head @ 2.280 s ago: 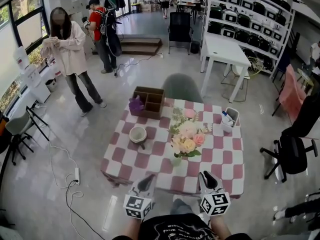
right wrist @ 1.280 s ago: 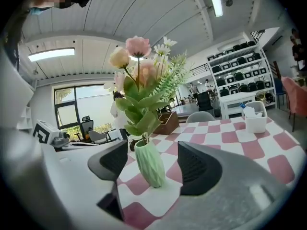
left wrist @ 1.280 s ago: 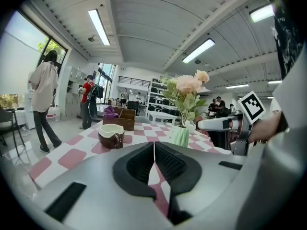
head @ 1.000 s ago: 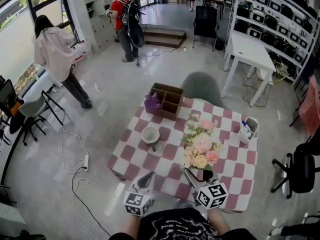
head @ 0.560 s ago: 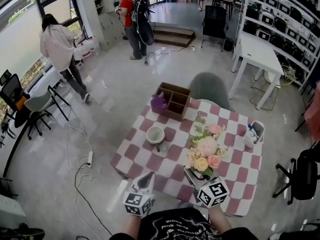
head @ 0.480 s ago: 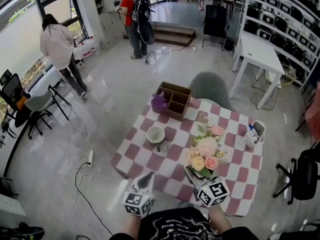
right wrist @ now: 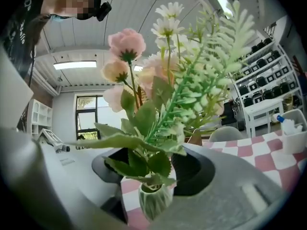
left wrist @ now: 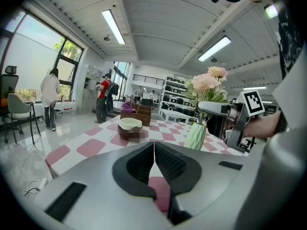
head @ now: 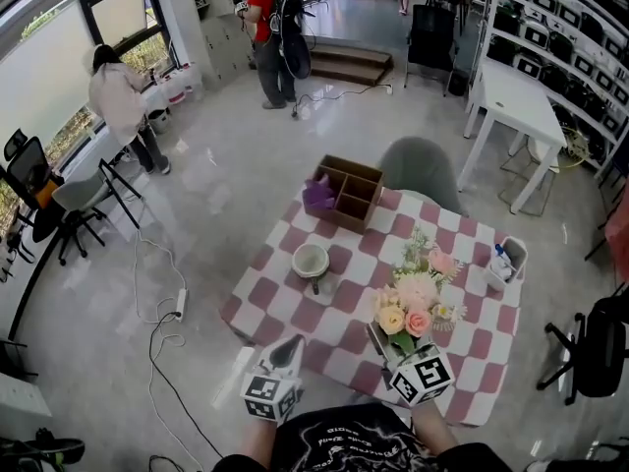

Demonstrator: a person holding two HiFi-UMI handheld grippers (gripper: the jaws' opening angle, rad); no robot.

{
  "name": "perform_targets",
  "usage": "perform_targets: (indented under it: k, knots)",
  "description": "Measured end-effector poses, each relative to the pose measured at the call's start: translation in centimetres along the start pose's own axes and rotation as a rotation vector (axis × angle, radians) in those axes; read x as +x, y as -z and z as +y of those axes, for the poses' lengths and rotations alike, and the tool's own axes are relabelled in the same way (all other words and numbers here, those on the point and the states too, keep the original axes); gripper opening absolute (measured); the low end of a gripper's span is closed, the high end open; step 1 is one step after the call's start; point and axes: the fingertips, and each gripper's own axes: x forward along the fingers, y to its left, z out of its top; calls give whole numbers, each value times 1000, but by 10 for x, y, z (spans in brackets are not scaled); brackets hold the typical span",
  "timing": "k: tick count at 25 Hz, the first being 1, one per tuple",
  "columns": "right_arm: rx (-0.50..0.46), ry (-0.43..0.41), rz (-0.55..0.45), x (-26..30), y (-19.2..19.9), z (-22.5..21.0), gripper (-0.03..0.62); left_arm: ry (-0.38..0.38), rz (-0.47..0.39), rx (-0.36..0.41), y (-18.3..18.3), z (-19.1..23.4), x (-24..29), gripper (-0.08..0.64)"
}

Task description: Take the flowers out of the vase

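As you stand at the near edge of the table (head: pixel 339 327), the items are:
- Flowers (head: pixel 413 298): in the vase (right wrist: pixel 154 200), upright, near that edge.
- Your right gripper (head: pixel 388 342): level at the stems just above the vase mouth. Its jaws are half spread and have just been closing. Leaves and stems sit between them, with no pad seen pressing.
- Your left gripper (head: pixel 289 350): beside the table edge, jaws pressed together, nothing between.
- Bowl (head: pixel 311 261): further back, well apart.

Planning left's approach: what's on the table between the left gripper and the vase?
Nothing; only bare checkered cloth between the left gripper and the vase, seen in the left gripper view.
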Motion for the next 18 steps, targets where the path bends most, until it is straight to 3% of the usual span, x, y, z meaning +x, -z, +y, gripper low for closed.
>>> perform_targets:
  k: [18]
  knots:
    - [-54,-3,-81,-7,-40,5,182,9,-2,1,6,-6,0,15]
